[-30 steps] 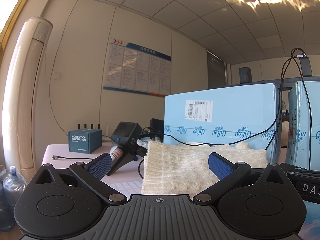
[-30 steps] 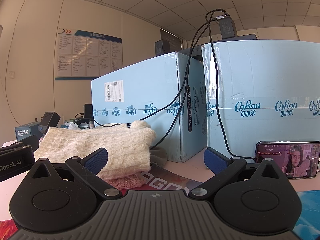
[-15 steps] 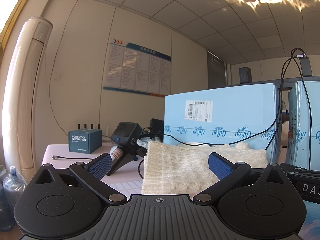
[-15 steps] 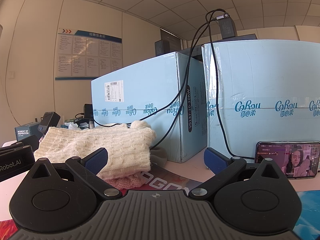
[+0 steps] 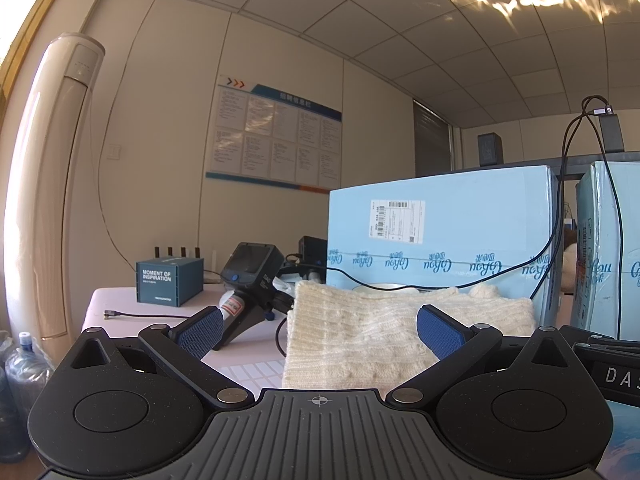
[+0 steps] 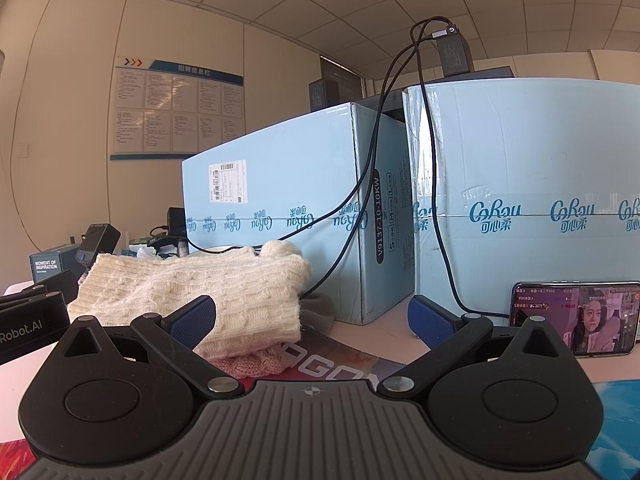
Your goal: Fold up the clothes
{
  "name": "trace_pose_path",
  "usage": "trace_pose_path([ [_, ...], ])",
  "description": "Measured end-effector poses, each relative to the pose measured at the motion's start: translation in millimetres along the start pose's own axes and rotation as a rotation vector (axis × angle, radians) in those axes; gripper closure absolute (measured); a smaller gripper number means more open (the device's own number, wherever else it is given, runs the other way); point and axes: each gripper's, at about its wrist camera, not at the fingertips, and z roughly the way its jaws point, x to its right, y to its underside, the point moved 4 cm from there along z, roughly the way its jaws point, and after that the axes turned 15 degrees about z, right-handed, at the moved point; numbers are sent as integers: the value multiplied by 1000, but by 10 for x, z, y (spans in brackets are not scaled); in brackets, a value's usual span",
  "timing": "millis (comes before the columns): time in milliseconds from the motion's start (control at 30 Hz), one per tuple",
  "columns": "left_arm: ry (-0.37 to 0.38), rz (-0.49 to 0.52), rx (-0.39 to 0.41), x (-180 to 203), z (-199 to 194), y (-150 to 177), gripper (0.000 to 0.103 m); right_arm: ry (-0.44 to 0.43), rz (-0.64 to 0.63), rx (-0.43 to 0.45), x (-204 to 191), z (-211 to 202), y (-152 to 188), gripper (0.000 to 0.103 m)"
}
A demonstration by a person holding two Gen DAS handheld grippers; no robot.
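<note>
A folded cream cable-knit sweater [image 5: 360,332] lies on the table in front of the light-blue boxes; it also shows in the right wrist view [image 6: 200,292]. A pink knit garment [image 6: 252,362] peeks out under its near edge. My left gripper [image 5: 318,330] is open and empty, low, just in front of the sweater. My right gripper [image 6: 312,320] is open and empty, near the sweater's right end. The left gripper's body [image 6: 28,312] shows at the left edge of the right wrist view.
Two tall light-blue cartons [image 6: 288,208] [image 6: 528,200] stand behind the sweater with black cables [image 6: 400,128] draped over them. A phone [image 6: 574,320] leans at right. A handheld black device [image 5: 248,280], a small teal box [image 5: 168,282] and a cable lie at left. A printed mat [image 6: 336,366] covers the near table.
</note>
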Motion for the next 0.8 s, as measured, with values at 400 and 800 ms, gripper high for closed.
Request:
trace_pose_path([
  [400,7,1,2,0,-10,-2,0,0,1,-1,3,4,-3,0],
  [800,8,5,3,11,-19,-2,0,9,7,-8,19,18,-7,0],
])
